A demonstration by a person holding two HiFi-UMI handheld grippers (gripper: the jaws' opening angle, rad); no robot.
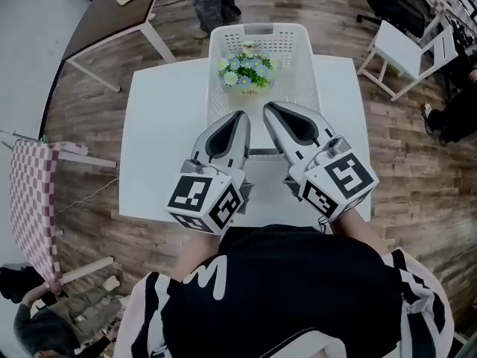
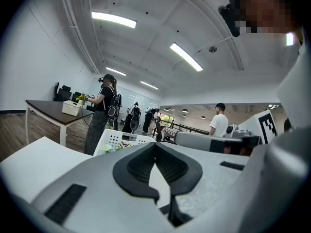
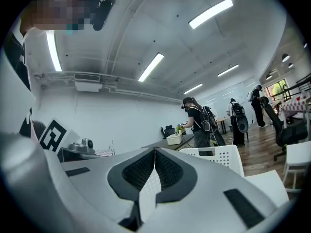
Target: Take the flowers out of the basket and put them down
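A white perforated basket [image 1: 298, 58] stands at the far middle of the white table [image 1: 164, 125]. In it lies a small bunch of blue, white and yellow flowers [image 1: 246, 69] with green leaves. My left gripper [image 1: 242, 115] and right gripper [image 1: 268, 107] are held side by side just above the basket's near end, tips pointing at the flowers, a little short of them. Both are shut with nothing between the jaws. In the left gripper view the basket [image 2: 121, 141] and flowers [image 2: 112, 148] show past the shut jaw tips [image 2: 155, 144]. The right gripper view shows the basket rim [image 3: 218, 155] beyond its shut tips [image 3: 155, 149].
A person [image 1: 212, 2] stands just beyond the table's far edge. A dark desk [image 1: 112, 13] with a white box is at the far left, a white chair [image 1: 406, 51] at the far right, a checkered seat [image 1: 30, 192] at the left. Wooden floor surrounds the table.
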